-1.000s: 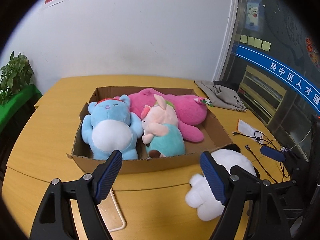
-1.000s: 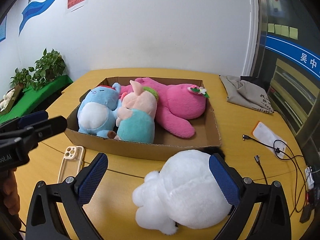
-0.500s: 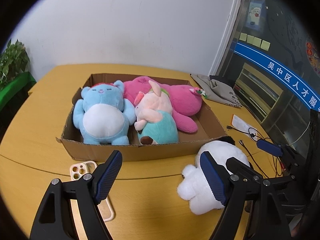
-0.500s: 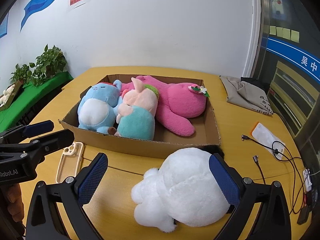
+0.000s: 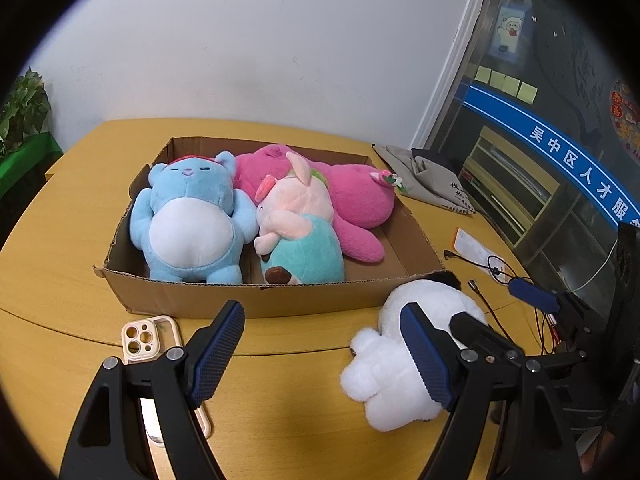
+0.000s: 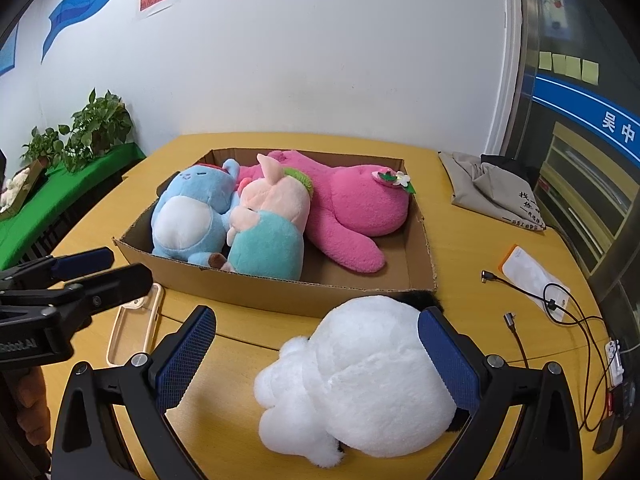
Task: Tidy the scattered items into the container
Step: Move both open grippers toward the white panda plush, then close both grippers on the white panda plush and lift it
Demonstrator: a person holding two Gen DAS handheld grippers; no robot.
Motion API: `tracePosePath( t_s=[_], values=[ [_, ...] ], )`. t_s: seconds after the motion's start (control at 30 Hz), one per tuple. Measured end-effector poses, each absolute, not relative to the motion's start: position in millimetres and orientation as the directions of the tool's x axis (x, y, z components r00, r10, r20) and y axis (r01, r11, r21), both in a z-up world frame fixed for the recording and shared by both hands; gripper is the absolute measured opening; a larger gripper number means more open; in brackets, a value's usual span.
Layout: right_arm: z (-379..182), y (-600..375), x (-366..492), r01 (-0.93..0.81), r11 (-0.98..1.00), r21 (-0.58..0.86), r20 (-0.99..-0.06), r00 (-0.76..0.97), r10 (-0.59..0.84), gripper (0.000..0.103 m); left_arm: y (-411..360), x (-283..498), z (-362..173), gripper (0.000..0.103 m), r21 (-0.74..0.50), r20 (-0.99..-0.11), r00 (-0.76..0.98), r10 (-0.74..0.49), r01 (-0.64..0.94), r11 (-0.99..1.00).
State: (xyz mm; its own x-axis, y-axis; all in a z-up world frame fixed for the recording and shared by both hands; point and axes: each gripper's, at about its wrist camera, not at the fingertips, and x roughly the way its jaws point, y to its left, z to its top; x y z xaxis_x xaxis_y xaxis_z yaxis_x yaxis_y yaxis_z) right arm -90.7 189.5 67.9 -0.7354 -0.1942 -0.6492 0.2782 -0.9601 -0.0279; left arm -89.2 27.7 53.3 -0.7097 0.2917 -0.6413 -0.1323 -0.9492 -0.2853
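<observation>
White plush toy (image 6: 360, 376) lies on the yellow table (image 6: 460, 248) in the lower middle of the right wrist view, just in front of the near wall of the cardboard box (image 6: 280, 296), with a patch of black fur showing at its far end. The right gripper (image 6: 320, 354) stands with its jaws wide apart around the toy: the blue pad on the right of the frame is against the toy's side, while the pad on the left stands clear of it.

In the left wrist view the same toy (image 5: 396, 356) sits at lower right, partly behind the right-hand finger of the left gripper (image 5: 328, 350), whose jaws are also wide and hold nothing. A cream phone case (image 5: 146, 338) lies flat on the table at lower left, just in front of the box and partly under the gripper's left finger.

Inside the box, a blue plush bear (image 5: 190, 220) lies at the left, a pink-and-teal plush pig (image 5: 298, 236) leans against it in the middle, and a large pink plush (image 5: 352, 200) lies behind them towards the right.

A grey cloth bag (image 6: 488, 184) lies at the upper right of the table, and black cables (image 6: 556, 308) trail along the right edge.
</observation>
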Motion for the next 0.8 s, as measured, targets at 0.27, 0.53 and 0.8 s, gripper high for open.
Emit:
tracePosePath(
  t_s=[0.27,0.53,0.8],
  values=[
    [74,252,-93,0.240,-0.971,-0.008,-0.614,-0.767,-0.184,0.103,39,-95,26,0.080,-0.412,-0.676,-0.597,0.431,-0.177,-0.894],
    [9,292,-120,0.294,-0.955,0.040,-0.752,-0.620,-0.223,0.103,64,-112,-64,0.080,-0.653,-0.682,-0.337,0.649,-0.117,-0.748],
    [3,273,-128,0.547,-0.836,-0.042,-0.756,-0.564,-0.332,0.103,85,-118,-116,0.080,-0.788,-0.580,-0.229,0.782,-0.088,-0.610]
  ],
)
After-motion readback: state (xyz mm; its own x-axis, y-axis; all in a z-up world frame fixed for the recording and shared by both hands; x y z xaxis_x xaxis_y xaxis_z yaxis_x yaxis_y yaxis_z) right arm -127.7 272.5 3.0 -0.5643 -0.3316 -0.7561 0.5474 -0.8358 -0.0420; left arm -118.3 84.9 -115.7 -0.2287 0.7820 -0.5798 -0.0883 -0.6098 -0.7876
